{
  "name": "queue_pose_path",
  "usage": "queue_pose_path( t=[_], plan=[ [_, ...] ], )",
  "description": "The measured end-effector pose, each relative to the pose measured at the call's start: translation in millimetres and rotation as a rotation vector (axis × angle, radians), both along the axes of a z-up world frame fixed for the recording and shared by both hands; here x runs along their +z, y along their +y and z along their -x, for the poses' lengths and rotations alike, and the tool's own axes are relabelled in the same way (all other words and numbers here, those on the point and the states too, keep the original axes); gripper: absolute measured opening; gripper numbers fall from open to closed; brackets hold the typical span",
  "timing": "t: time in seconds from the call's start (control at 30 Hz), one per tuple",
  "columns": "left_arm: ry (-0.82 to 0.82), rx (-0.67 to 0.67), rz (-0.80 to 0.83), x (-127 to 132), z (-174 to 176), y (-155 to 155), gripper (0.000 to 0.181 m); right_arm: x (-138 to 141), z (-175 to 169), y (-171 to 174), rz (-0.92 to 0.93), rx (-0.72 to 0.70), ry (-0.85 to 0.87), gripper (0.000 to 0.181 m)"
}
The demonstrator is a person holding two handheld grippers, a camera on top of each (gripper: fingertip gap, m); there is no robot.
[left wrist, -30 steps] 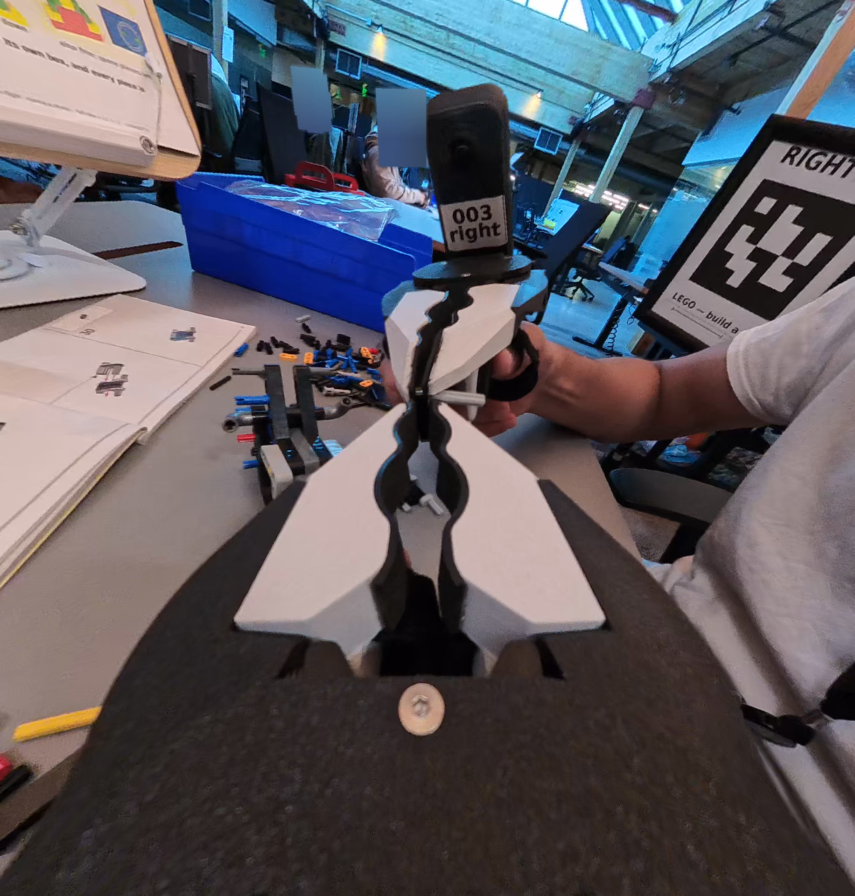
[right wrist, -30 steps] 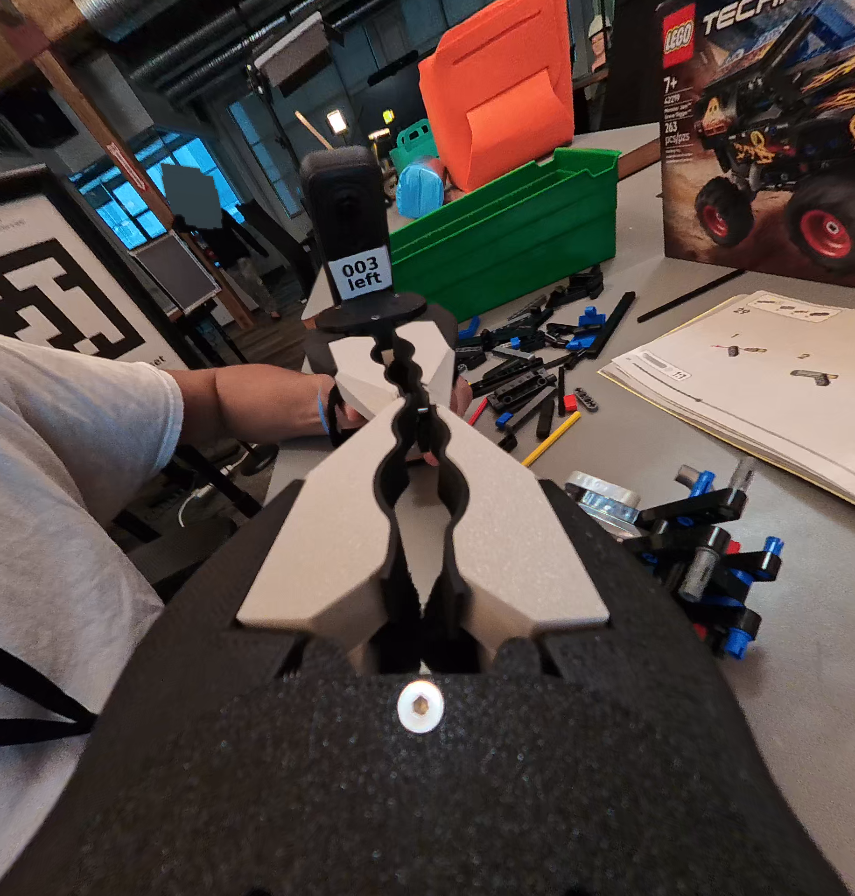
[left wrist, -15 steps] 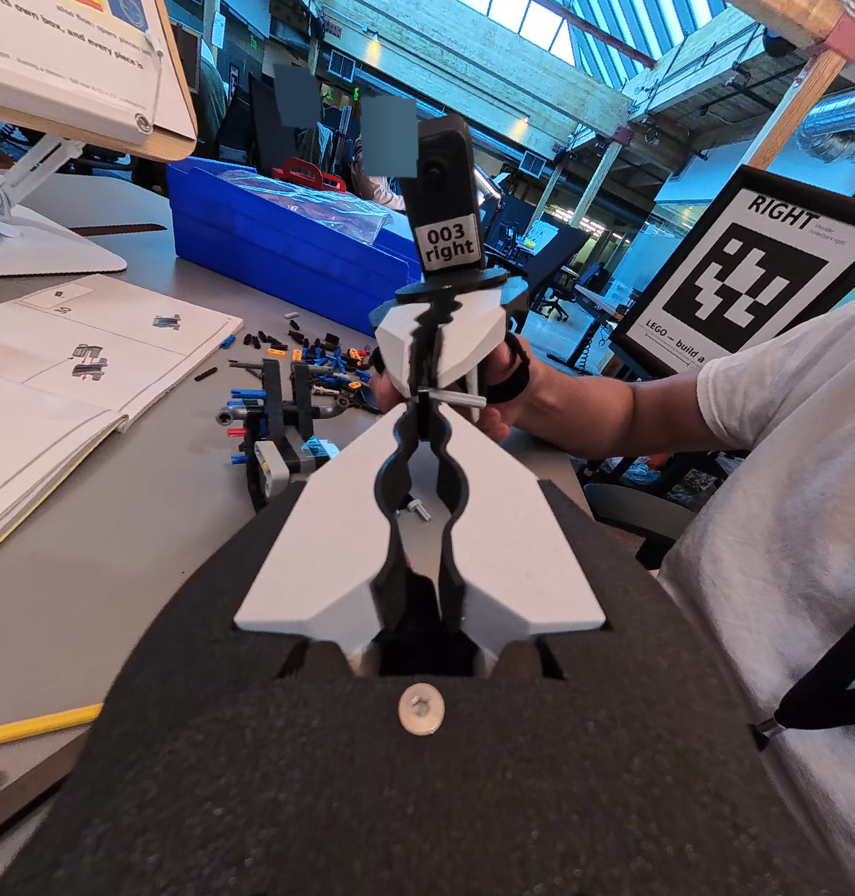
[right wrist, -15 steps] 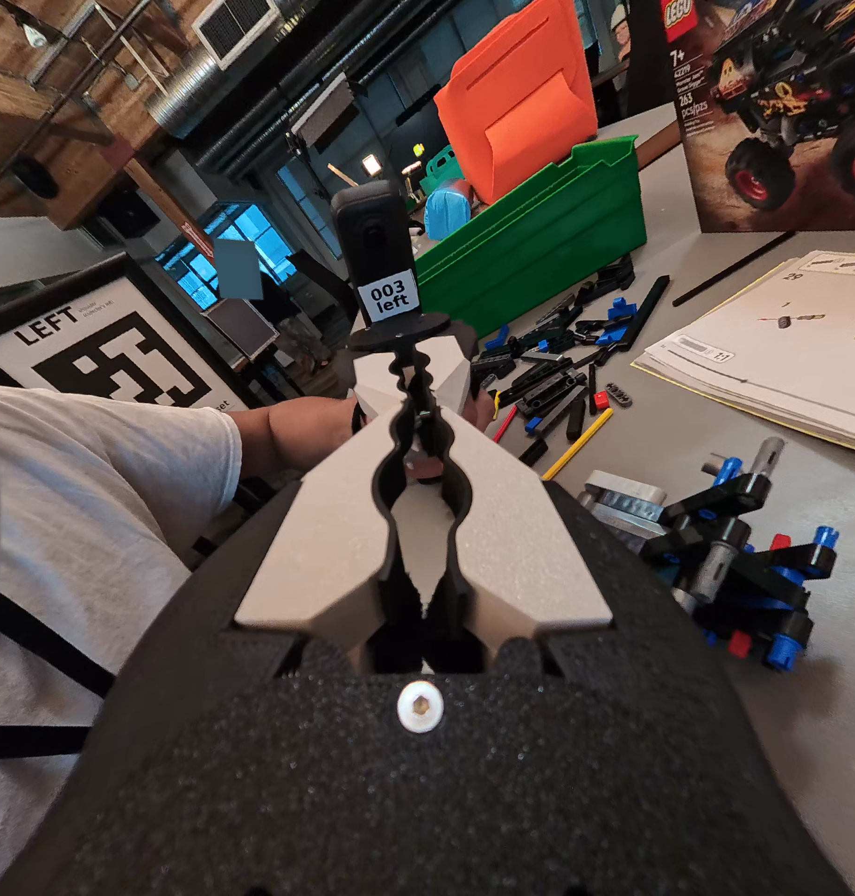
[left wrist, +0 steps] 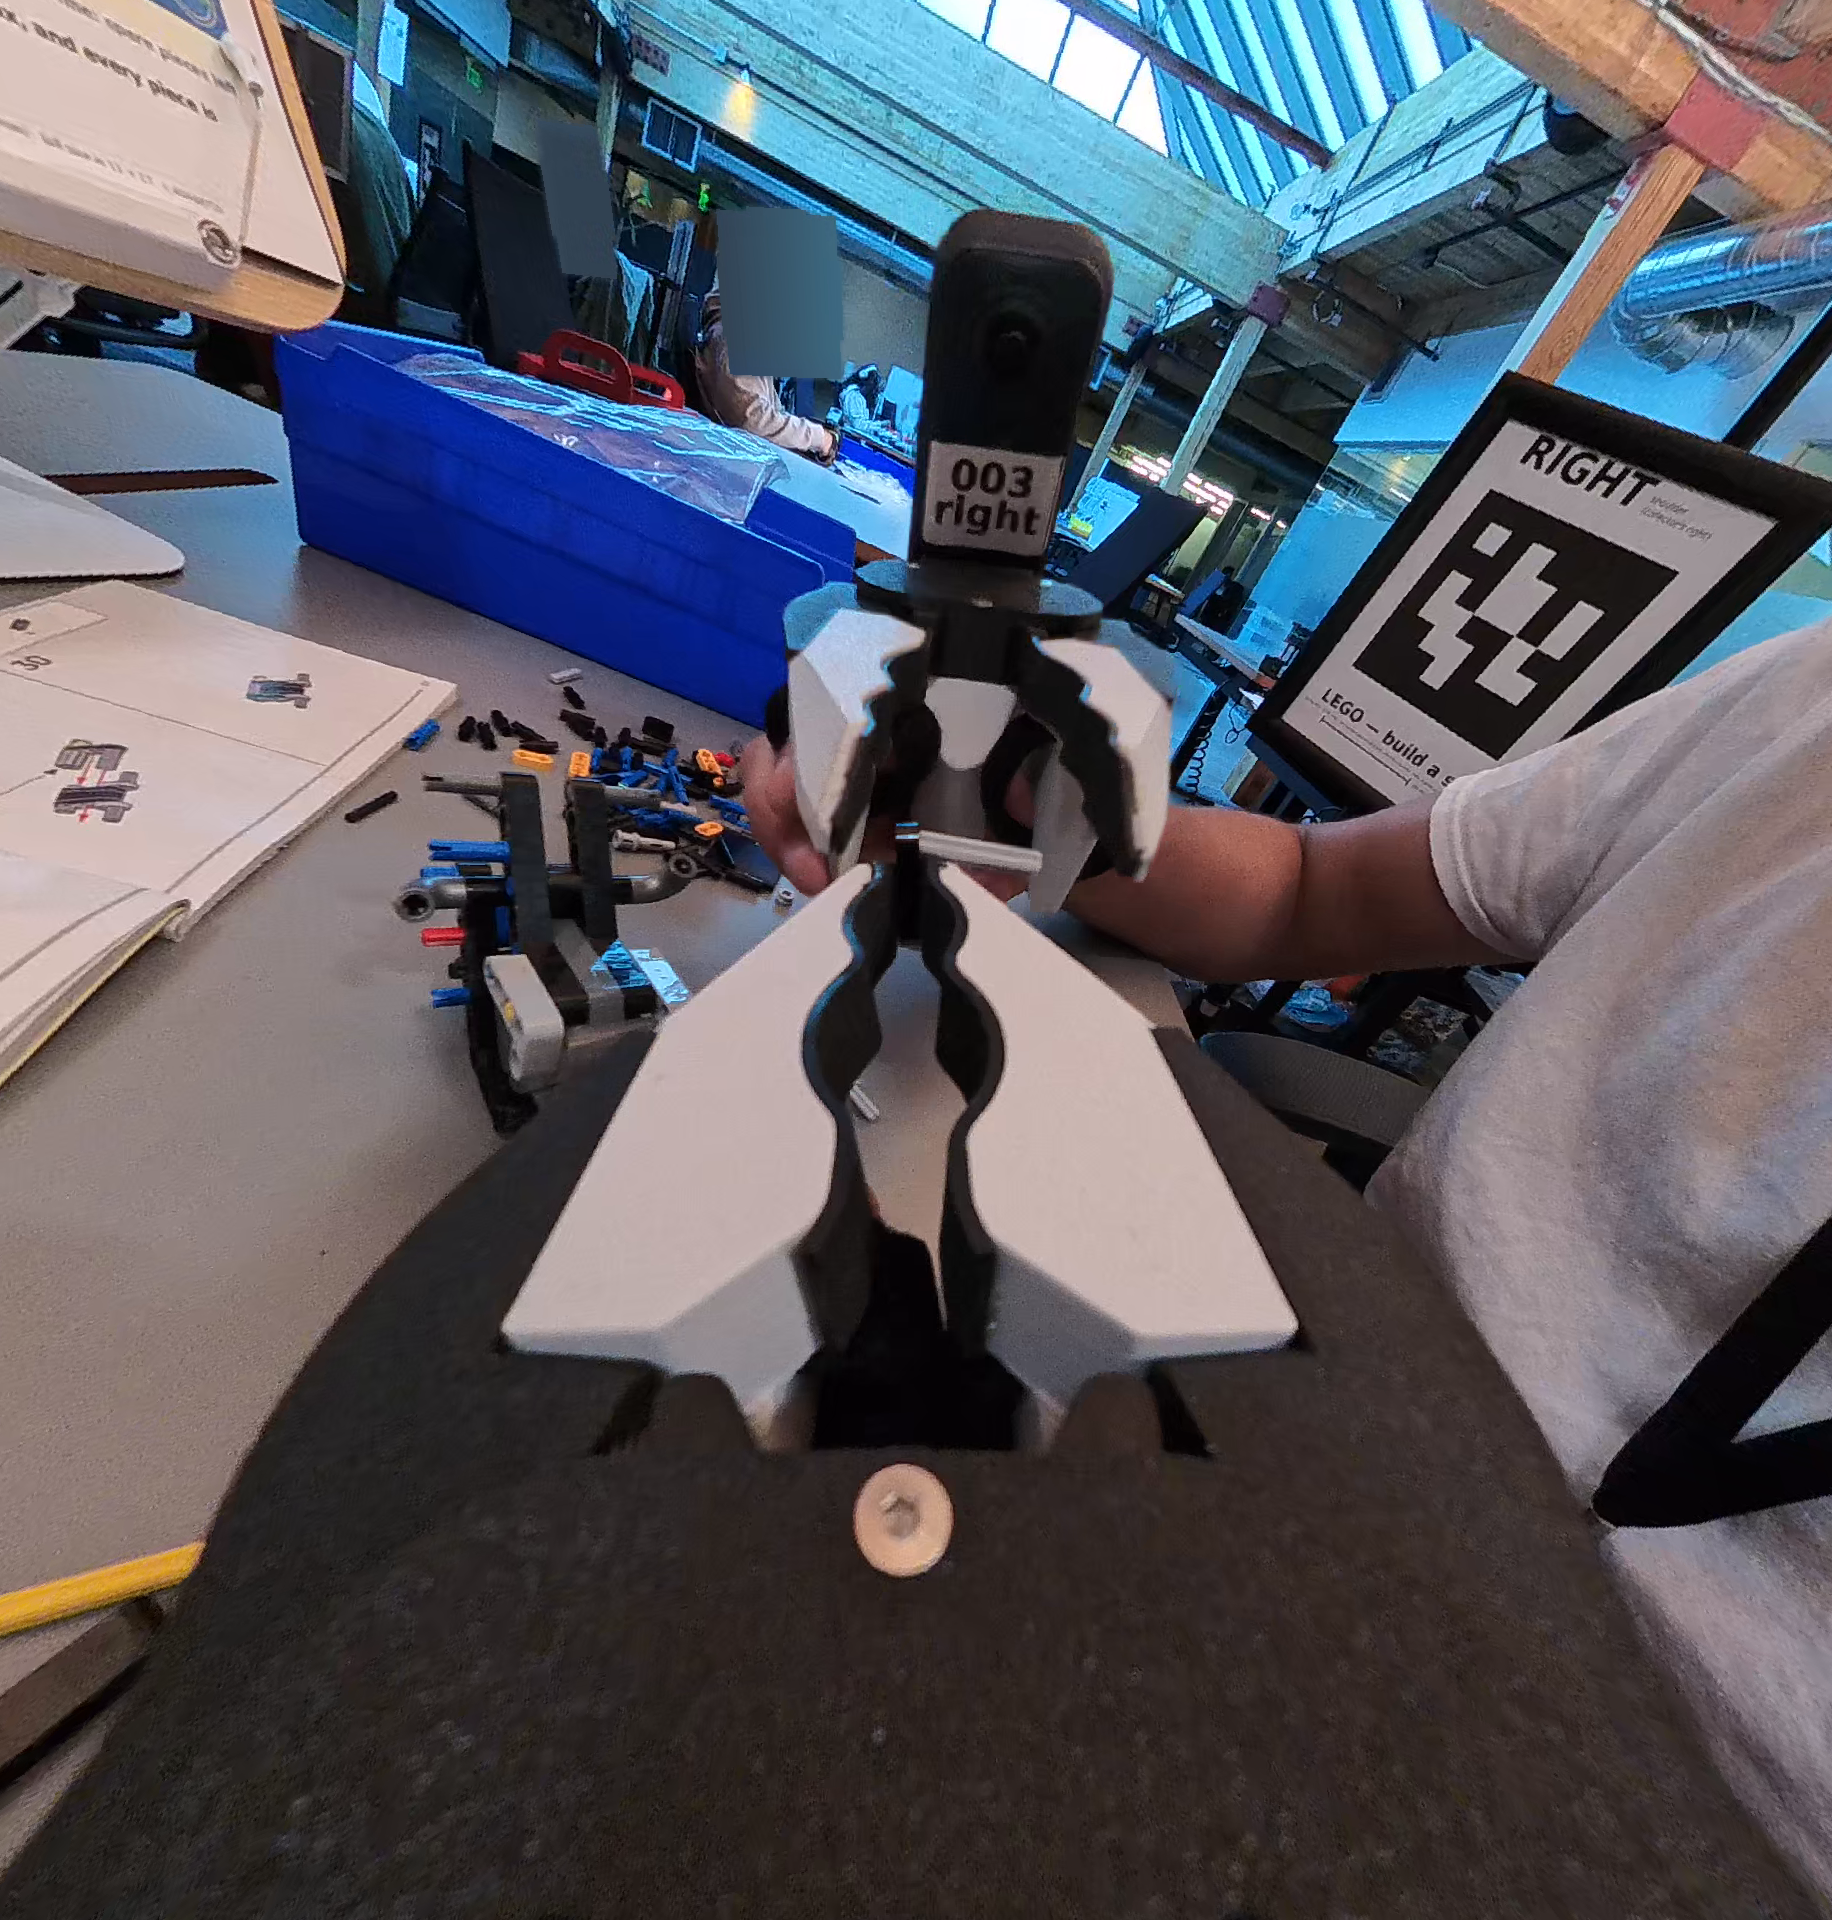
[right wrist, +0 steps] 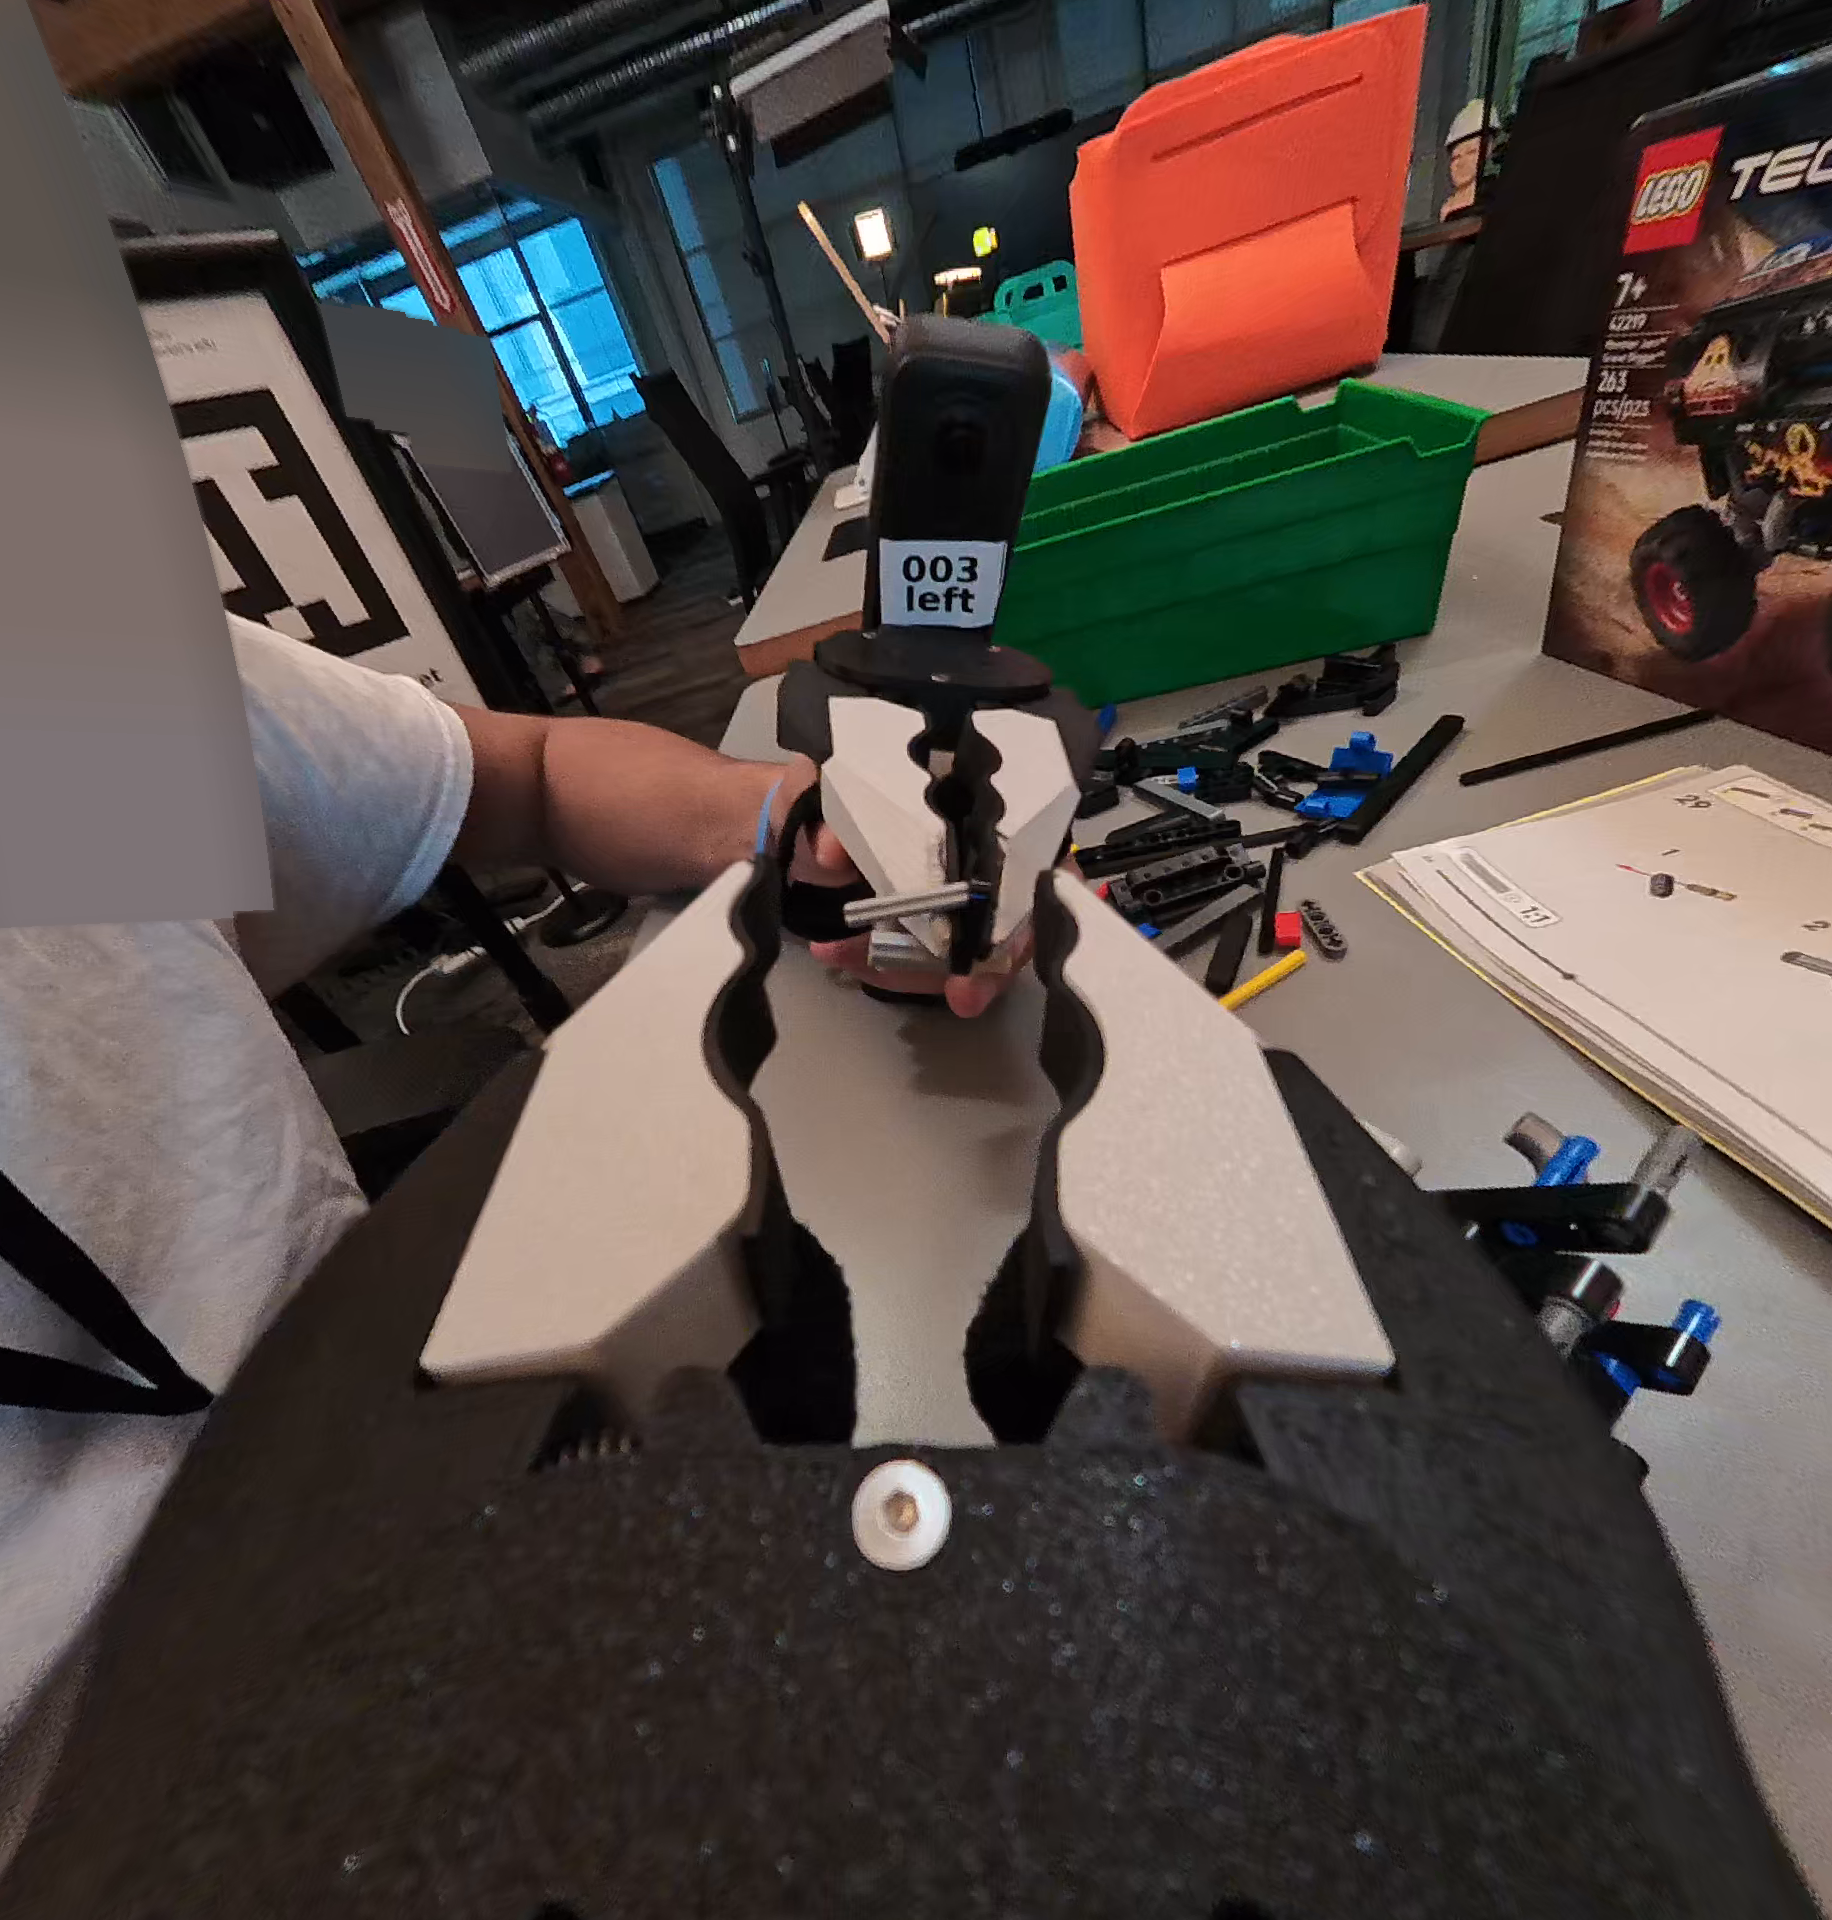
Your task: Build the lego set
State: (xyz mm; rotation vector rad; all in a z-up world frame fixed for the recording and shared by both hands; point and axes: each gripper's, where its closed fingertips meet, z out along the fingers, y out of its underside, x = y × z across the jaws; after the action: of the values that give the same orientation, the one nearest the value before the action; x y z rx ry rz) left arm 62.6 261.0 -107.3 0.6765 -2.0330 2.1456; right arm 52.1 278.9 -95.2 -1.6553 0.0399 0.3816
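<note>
At frame centre, the right gripper [right wrist: 896, 914] has just spread its jaws, leaving the grey rod [left wrist: 979, 854] pinched in the left gripper [left wrist: 907, 883]: handover done.

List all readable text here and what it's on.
I won't copy wording; these bear it:
White sticker, camera atop right gripper.
White sticker, camera atop left gripper.
Framed marker sign.
Set box.
Instruction booklet.
Clipped sheet on stand.

My two wrist cameras face each other close up — the left one looks along its fingers at my right gripper [left wrist: 979, 821], the right one at my left gripper [right wrist: 953, 883]; both share the table [left wrist: 216, 1143].
</note>
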Motion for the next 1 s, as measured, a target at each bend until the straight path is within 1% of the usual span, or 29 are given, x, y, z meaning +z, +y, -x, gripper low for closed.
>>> queue_pose_path(
  t=[0.17,0.33,0.67,0.83,1.0],
  plan=[
    [-0.003,0.004,-0.005,-0.5,-0.7,0.3,0.002,-1.7,-2.8,-0.8,0.003,-0.014,-0.003,0.037],
    [-0.013,0.003,-0.019,-1.9,0.5,-1.2,0.002,-5.0,-2.7,0.4,0.016,-0.014,0.001,0.033],
    [-0.009,0.003,-0.019,-2.2,0.0,-1.1,0.002,-5.1,-3.3,0.6,0.017,-0.015,0.016,0.031],
    [0.007,-0.001,-0.002,-0.9,-0.8,0.2,0.002,-2.8,1.4,-0.4,0.01,0.011,0.007,0.042],
    [0.025,-0.018,0.013,-0.2,1.1,-0.7,0.001,-4.0,1.4,-0.9,0.015,0.0,-0.031,0.038]
  ],
)
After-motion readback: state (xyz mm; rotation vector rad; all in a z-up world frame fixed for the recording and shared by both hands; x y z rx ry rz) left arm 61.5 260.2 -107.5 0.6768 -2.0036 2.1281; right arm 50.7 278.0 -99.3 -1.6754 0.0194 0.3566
